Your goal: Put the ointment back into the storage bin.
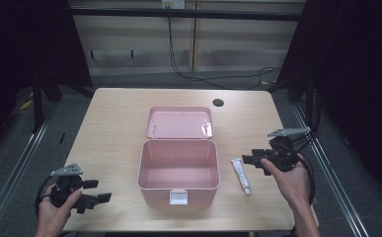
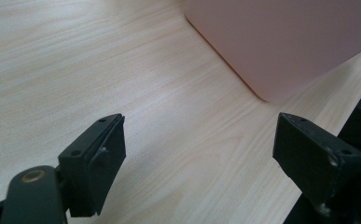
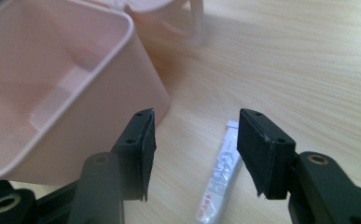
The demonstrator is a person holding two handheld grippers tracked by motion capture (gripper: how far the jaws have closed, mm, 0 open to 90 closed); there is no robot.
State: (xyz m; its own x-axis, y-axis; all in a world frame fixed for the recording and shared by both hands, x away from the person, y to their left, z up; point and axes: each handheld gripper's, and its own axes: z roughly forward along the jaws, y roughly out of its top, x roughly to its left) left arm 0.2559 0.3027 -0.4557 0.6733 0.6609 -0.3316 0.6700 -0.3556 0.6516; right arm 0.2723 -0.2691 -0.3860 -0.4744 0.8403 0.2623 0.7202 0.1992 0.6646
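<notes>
A pink box [image 1: 178,170] stands open in the middle of a light wooden table [image 1: 114,133], its lid [image 1: 179,122] folded flat behind it toward the far edge and a white latch [image 1: 178,198] on its near wall. The inside of the box is bare. Just right of the box, apart from its wall, a small white tube [image 1: 241,176] lies on the wood, running roughly front to back. The left gripper [image 1: 95,191] is held in the person's left hand [image 1: 55,212] over the near left corner of the table, close to the front edge; its jaws are spread wide with nothing between them, and in the left gripper view they frame bare wood with a rounded lower corner of the box [image 2: 281,42] ahead. The stretch of table between this gripper and the box is free. The right gripper [image 1: 253,161], held in the right hand [image 1: 289,180], hovers near the right edge, just right of the tube and pointing toward the box. Its jaws are parted too, holding nothing; in the right gripper view the tube [image 3: 221,179] lies on the table below the gap between them, and the box wall [image 3: 89,121] rises close beside the left jaw. A dark round hole [image 1: 218,102] sits in the tabletop near the far edge, well apart from everything else.
</notes>
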